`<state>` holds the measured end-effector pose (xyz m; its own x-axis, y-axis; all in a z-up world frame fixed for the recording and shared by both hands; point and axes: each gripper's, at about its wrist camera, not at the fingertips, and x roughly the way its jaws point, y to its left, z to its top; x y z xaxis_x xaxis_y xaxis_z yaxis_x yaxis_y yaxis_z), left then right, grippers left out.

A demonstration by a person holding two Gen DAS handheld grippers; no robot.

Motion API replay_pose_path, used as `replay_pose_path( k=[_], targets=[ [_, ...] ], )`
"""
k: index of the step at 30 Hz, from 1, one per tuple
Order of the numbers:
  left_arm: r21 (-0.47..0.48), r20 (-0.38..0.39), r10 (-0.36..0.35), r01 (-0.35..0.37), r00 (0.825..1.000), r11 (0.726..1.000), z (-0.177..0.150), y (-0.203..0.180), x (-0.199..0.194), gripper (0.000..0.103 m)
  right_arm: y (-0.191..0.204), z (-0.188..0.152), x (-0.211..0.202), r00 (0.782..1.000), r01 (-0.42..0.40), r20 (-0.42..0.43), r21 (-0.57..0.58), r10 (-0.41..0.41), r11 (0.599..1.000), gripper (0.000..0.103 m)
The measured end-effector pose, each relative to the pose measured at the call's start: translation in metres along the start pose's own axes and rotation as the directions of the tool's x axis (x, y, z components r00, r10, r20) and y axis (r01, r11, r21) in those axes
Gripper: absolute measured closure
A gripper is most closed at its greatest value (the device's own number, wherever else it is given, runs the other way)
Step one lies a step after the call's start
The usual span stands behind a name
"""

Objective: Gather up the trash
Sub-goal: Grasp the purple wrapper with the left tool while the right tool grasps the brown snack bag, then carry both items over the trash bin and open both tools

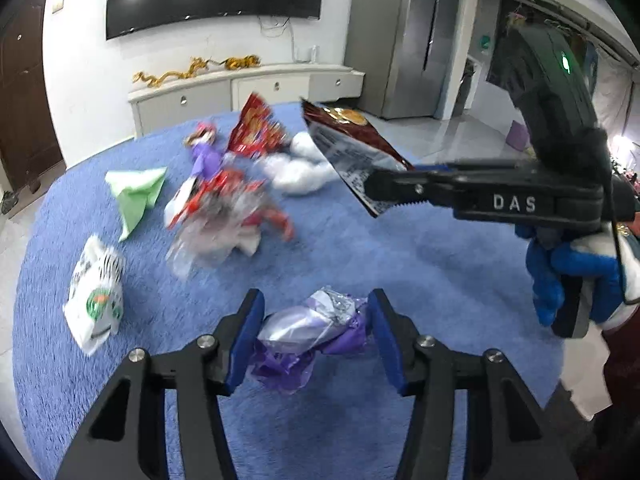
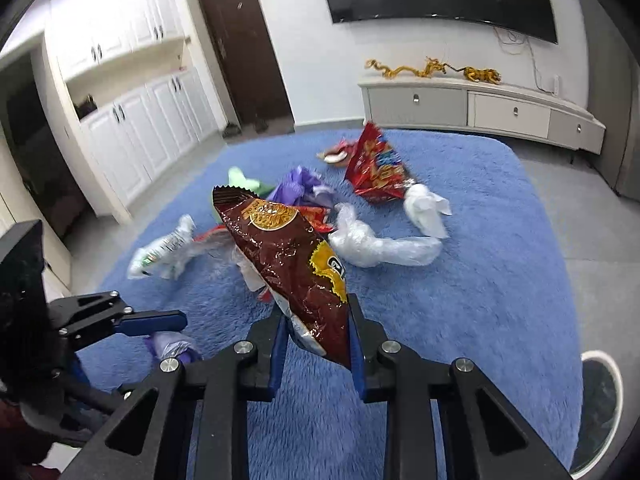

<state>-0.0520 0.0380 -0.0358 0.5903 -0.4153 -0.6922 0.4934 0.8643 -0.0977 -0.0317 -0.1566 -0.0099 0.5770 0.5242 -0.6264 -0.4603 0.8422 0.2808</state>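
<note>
My left gripper [image 1: 316, 334] is closed around a crumpled purple and silver wrapper [image 1: 308, 328], just over the blue rug [image 1: 400, 280]; it also shows in the right wrist view [image 2: 168, 336]. My right gripper [image 2: 318, 340] is shut on a dark red chip bag [image 2: 288, 264] and holds it above the rug; in the left wrist view the bag [image 1: 348, 152] hangs from that gripper [image 1: 384, 192]. More trash lies on the rug: a red snack bag [image 1: 256, 128], a green paper [image 1: 138, 196], a white printed bag [image 1: 96, 292], white plastic [image 1: 300, 164], a red and clear wrapper pile [image 1: 224, 216].
A white TV cabinet [image 2: 480, 108] with gold dragon figures stands beyond the rug under a wall TV. A dark door [image 2: 240, 48] and white cupboards [image 2: 132, 140] are at the left. A round white-rimmed bin [image 2: 600, 404] sits at the rug's right edge.
</note>
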Motion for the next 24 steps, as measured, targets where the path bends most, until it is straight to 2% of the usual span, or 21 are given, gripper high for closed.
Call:
replay_pose_path(
  k=[4,8,11,15,20,24],
  targets=[
    [0.038,0.031,-0.052,0.051,0.998,0.998,0.033,-0.028,-0.002,0.052,-0.033,-0.007,-0.046,0.996,0.040,0.080,0.088,-0.047,0.995,0.078],
    [0.108,0.032,-0.119,0.115,0.992,0.987,0.076,-0.075,0.020,0.052,-0.090,-0.025,-0.094,0.976,0.156,0.116,0.223,-0.185,0.962,0.078],
    [0.165,0.003,-0.169,0.166,0.986,0.972,0.112,-0.119,0.051,0.052,-0.146,-0.048,-0.122,0.947,0.268,0.079,0.344,-0.312,0.900,0.078],
    [0.205,-0.082,-0.237,0.249,0.968,0.946,0.151,-0.180,0.110,0.051,-0.221,-0.087,-0.138,0.906,0.378,-0.019,0.486,-0.422,0.788,0.078],
    [0.245,-0.196,-0.263,0.307,0.945,0.919,0.180,-0.249,0.192,0.051,-0.300,-0.131,-0.131,0.882,0.436,-0.139,0.604,-0.451,0.667,0.078],
    [0.240,-0.263,-0.266,0.330,0.927,0.913,0.186,-0.282,0.245,0.050,-0.344,-0.157,-0.120,0.882,0.441,-0.195,0.663,-0.429,0.605,0.076]
  ],
)
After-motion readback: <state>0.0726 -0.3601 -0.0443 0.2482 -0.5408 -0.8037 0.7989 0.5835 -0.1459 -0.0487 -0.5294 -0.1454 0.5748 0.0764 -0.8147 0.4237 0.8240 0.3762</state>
